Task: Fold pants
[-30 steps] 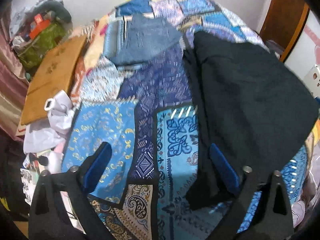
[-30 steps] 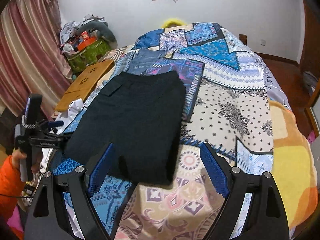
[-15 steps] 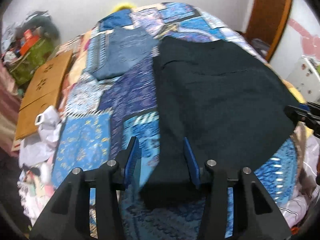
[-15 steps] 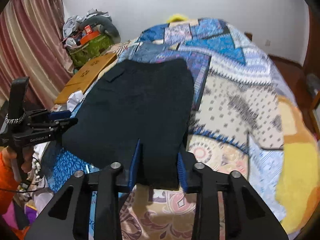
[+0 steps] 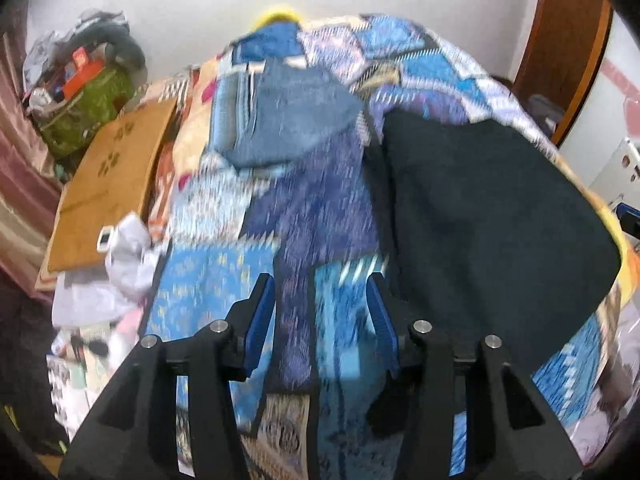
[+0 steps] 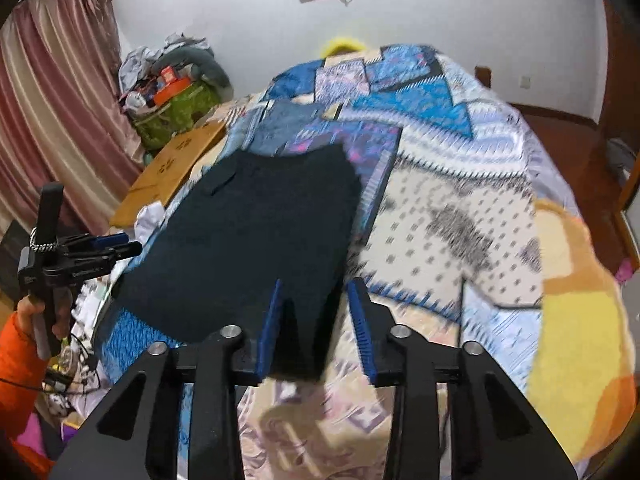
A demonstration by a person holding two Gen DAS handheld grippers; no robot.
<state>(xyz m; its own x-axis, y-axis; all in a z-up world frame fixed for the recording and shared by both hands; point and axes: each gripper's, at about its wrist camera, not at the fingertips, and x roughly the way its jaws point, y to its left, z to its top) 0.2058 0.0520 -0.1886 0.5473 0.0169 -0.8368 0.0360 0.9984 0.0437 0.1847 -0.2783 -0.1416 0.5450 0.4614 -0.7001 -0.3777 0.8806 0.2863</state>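
Dark navy pants [image 6: 256, 232] lie flat on the patterned bedspread [image 6: 460, 200], waist toward the far end; they also show in the left wrist view [image 5: 488, 216]. My right gripper [image 6: 314, 304] hovers over the near hem of the pants, jaws partly open with nothing between them. My left gripper [image 5: 322, 304] is partly open and empty above the bedspread [image 5: 224, 300], just left of the pants' edge. The left gripper also shows from the side in the right wrist view [image 6: 116, 246], beside the pants' left edge.
A folded pair of blue jeans [image 5: 292, 116] lies farther up the bed. A cardboard sheet [image 5: 108, 188], white cloth [image 5: 124, 244] and a pile with a green bag [image 6: 172, 112] sit left of the bed. A curtain [image 6: 52, 120] hangs at left.
My left gripper has shifted left off the pants' edge and its jaws have widened slightly. My right gripper's jaws have also widened a little; it stays over the hem.
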